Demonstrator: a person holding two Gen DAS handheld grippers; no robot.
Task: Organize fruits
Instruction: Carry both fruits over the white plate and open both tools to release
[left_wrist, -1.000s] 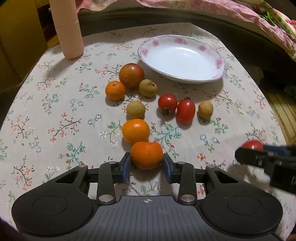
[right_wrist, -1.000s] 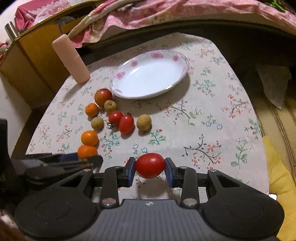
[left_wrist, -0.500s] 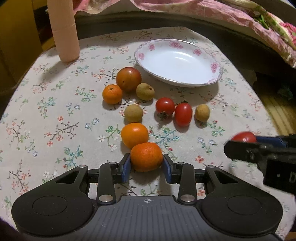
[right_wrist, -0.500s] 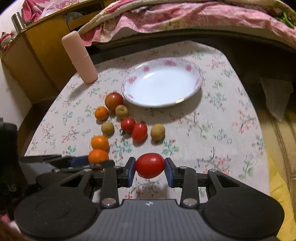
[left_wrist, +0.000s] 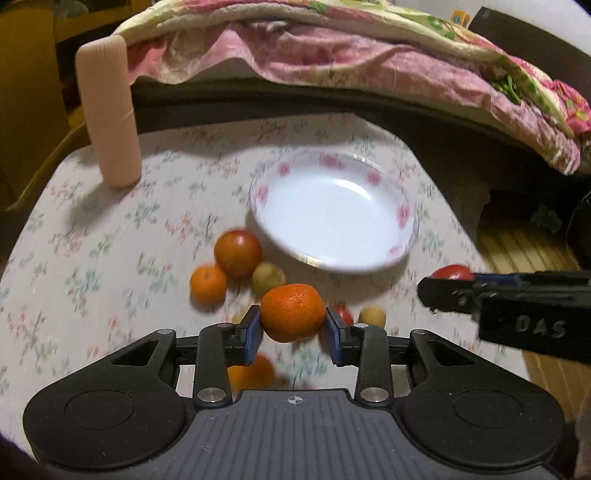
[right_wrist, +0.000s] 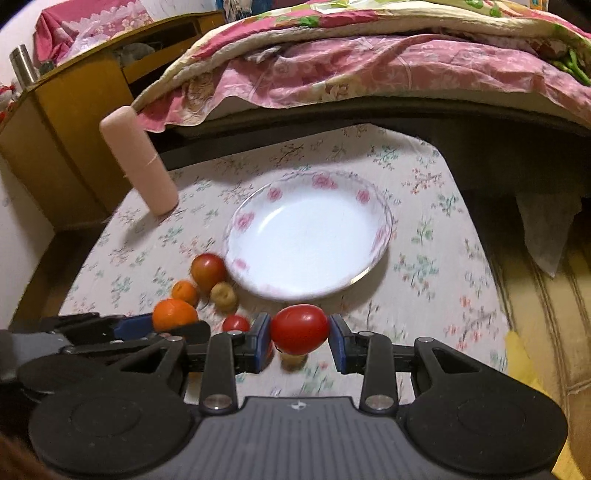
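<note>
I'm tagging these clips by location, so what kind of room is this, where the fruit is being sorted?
Most likely a bedroom in a home. A floral quilt is heaped on what looks like a bed right behind the small table with its flowered cloth, and a wooden cabinet stands to the left.

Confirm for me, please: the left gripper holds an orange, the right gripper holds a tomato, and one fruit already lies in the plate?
Not quite. The plate holds no fruit, as the right wrist view shows. The rest stands: the left gripper holds an orange and the right gripper holds a tomato.
</note>
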